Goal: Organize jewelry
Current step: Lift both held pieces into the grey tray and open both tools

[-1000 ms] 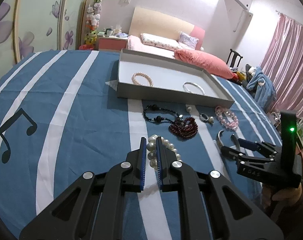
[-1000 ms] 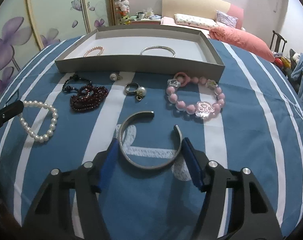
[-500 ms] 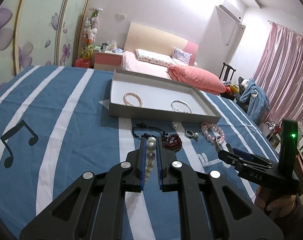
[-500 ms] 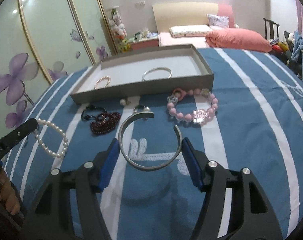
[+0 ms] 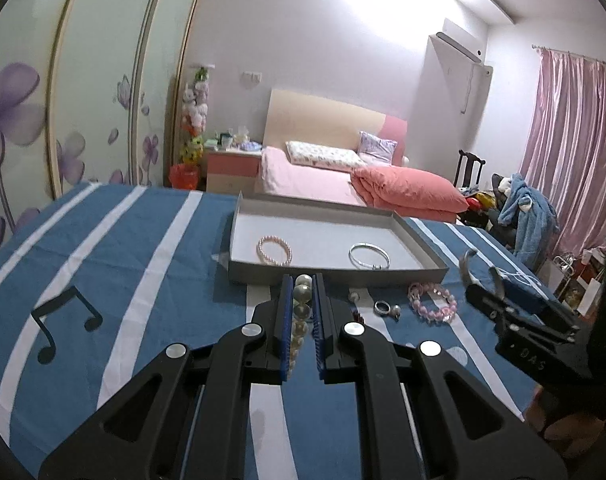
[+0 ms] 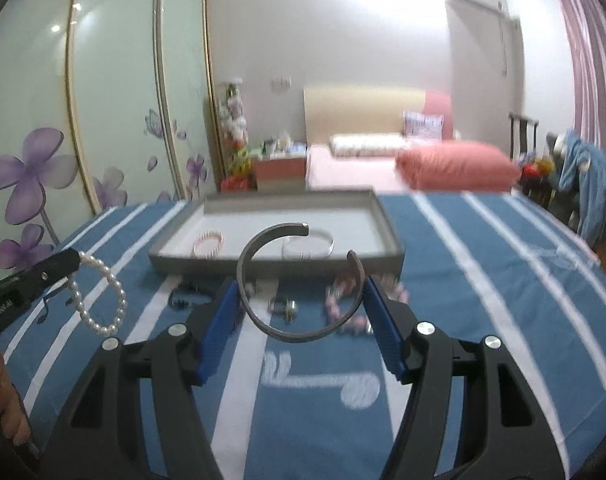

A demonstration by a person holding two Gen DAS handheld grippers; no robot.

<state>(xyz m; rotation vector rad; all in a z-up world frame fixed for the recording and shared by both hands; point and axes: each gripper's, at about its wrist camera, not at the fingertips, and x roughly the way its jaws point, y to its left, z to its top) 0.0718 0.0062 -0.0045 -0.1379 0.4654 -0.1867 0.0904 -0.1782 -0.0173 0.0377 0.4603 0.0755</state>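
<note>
My left gripper [image 5: 302, 285] is shut on a white pearl bracelet [image 5: 301, 308], which hangs from it above the cloth [image 6: 99, 300]. An open silver cuff bangle [image 6: 291, 330] is clamped between the blue pads of my right gripper [image 6: 299, 292] and held off the table, its gap facing away; it also shows at the right of the left wrist view [image 5: 467, 268]. Ahead lies a shallow grey tray [image 5: 335, 274] holding a small pink pearl bracelet [image 5: 274, 250] and a thin silver bangle [image 5: 369, 256].
On the blue striped tablecloth [image 5: 123, 280] in front of the tray lie a pink bead bracelet [image 5: 431, 303], a ring with a pearl [image 5: 386, 308] and dark bead strands [image 6: 183, 300]. Behind the table are a bed [image 5: 343, 184] and wardrobe doors [image 5: 83, 100].
Both grippers have lifted off the cloth with their pieces, the pearl bracelet and the cuff, and tipped upward, so the tray and room sit lower and nearer in both views.
</note>
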